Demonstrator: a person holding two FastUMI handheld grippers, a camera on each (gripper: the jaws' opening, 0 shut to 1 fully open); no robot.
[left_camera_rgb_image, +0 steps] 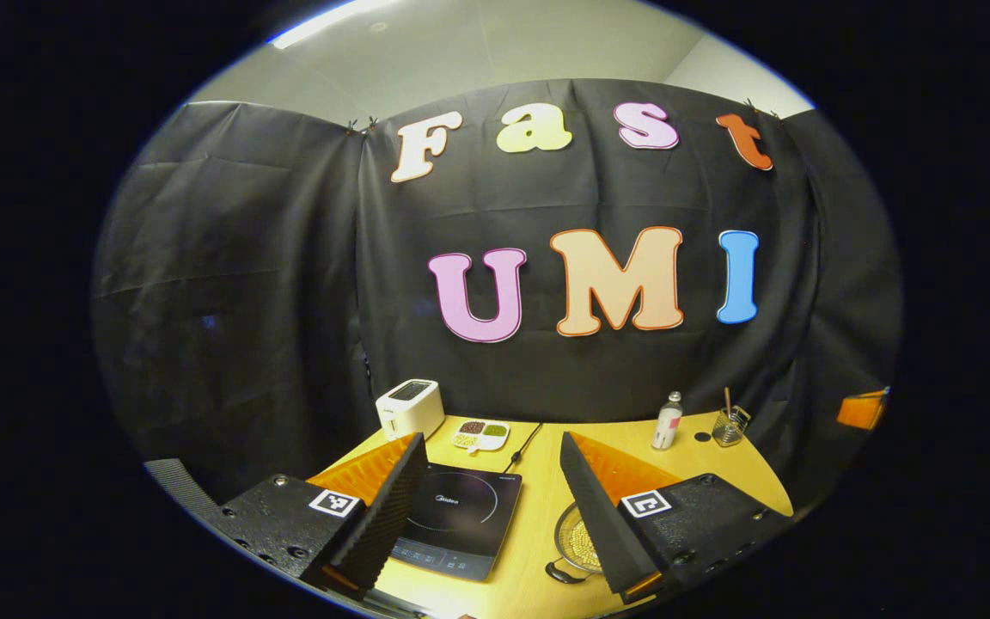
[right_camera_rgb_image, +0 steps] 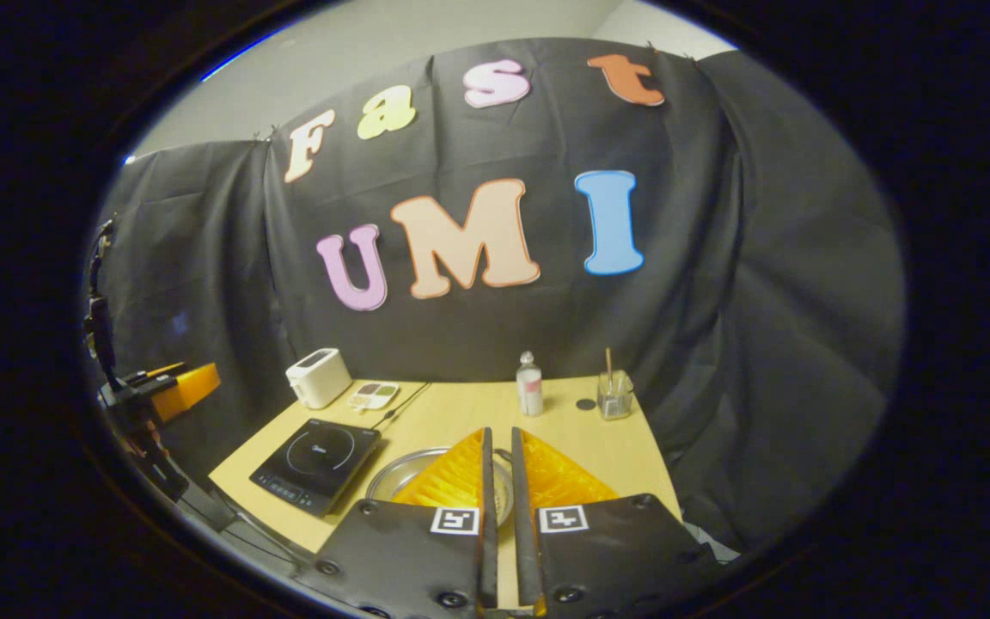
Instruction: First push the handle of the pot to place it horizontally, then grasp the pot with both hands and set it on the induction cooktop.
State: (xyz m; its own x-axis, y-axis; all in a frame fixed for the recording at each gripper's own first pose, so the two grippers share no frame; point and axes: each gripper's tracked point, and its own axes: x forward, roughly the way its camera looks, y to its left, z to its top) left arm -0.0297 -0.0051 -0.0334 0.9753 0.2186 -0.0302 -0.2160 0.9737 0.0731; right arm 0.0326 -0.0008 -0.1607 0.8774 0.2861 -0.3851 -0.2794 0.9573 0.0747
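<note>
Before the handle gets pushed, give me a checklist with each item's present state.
1. Induction cooktop surface free to take the pot: ok.
2. Pot on the table, beside the cooktop and not on it: ok.
3. Handle direction of the pot: cannot tell; a dark loop shows at its near rim in the left gripper view, the rest is hidden.
4. Left tongs open wide, holding nothing: ok.
5. Right tongs nearly closed above the pot, nothing between them: ok for pushing.
6. Bottle and glass well behind the pot: ok.
</note>
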